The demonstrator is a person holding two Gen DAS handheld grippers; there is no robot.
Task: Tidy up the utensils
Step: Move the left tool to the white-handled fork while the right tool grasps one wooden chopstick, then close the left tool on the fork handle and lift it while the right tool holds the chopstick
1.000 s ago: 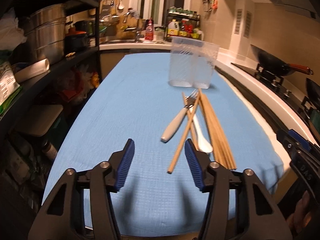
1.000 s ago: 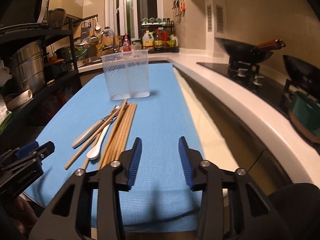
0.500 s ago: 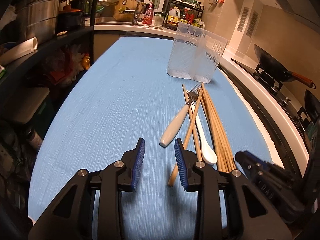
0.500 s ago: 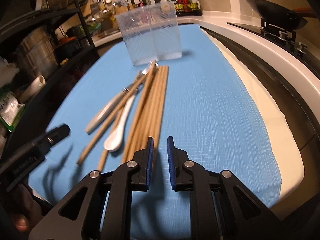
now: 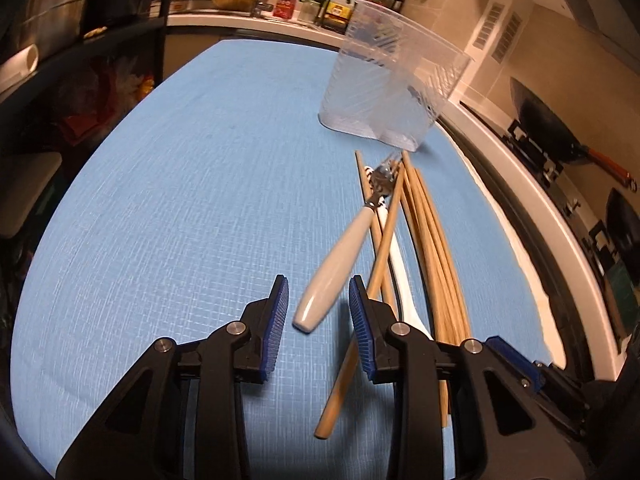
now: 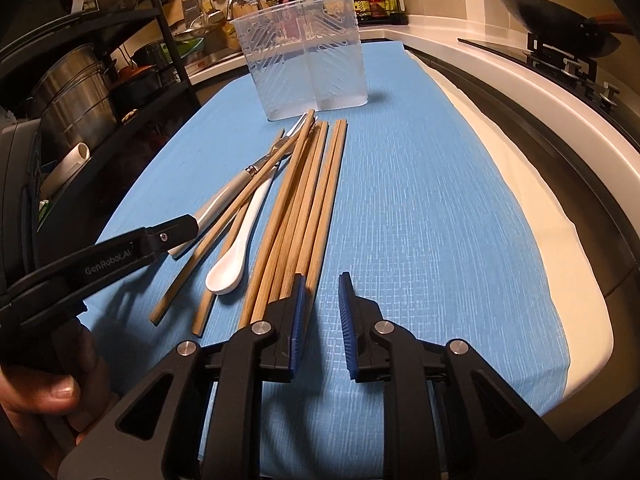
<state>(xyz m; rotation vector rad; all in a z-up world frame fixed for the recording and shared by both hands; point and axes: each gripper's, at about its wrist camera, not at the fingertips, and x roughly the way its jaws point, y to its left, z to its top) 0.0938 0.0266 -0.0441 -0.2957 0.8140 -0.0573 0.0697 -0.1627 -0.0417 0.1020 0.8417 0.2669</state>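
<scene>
The left gripper (image 5: 318, 318) has its fingers parted around the butt of the white-handled fork (image 5: 336, 264), pads not yet touching it; the right gripper (image 6: 322, 314) is opening its fingers, nothing between them, the chopsticks (image 6: 304, 204) just left of its left finger, the white spoon (image 6: 236, 256) further left. The pick-up looks about to begin; next the left fingers must clench on the handle. Ahead of both, the clear two-compartment holder (image 6: 304, 60) stands empty on the blue surface (image 6: 420, 200).
</scene>
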